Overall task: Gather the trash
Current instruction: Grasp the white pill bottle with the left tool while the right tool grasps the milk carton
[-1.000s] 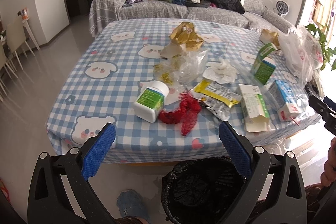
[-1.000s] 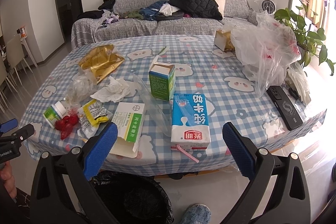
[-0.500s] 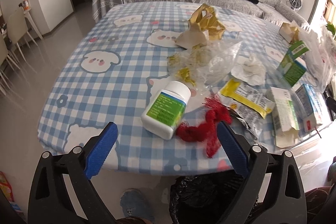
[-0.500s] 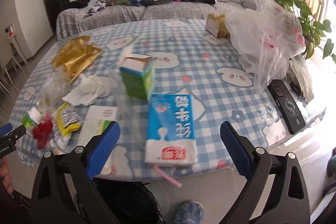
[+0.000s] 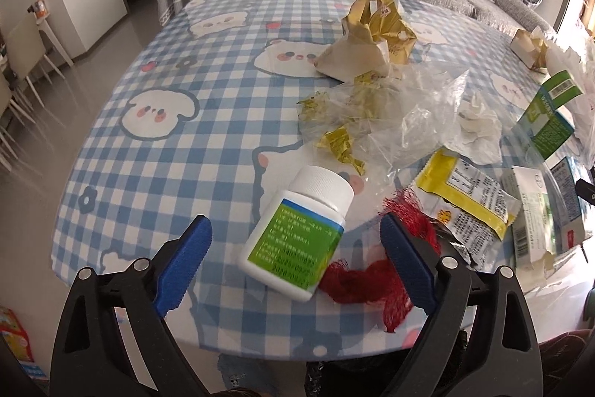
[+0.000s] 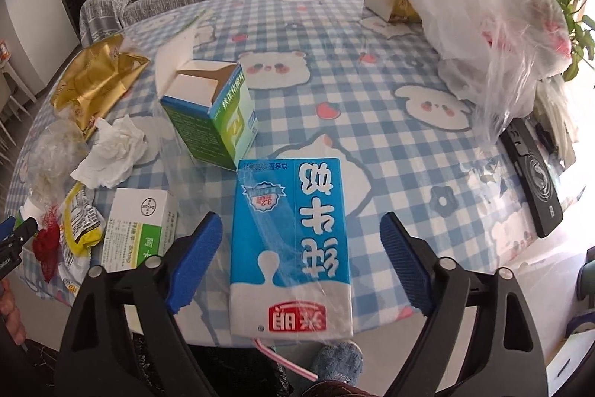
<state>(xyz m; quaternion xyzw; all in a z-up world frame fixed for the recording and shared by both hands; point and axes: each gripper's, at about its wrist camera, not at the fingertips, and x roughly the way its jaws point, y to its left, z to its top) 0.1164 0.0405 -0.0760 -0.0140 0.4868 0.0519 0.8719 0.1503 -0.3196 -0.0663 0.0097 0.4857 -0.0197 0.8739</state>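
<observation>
1. As both grippers have come closer to the table during the last second, each one now frames a single piece of trash between its fingers.
2. The left gripper [image 5: 293,266] is wide open and holds nothing; the white pill bottle [image 5: 297,233] lies on its side between the blue pads, not touched yet. The red net [image 5: 372,278] lies just beside the bottle, under the right pad.
3. The right gripper [image 6: 297,263] is also wide open and empty; the blue milk carton [image 6: 293,244] lies flat between its pads, near the table edge, with a straw [image 6: 286,359] hanging over the edge.
4. In my judgement the approach is almost finished, and the next move is to close on the bottle and the carton.
5. Nothing is collected yet: the tissue [image 6: 111,151], the green box [image 6: 212,114] and the yellow wrapper [image 5: 465,196] are all on the tablecloth [image 5: 167,155].
</observation>
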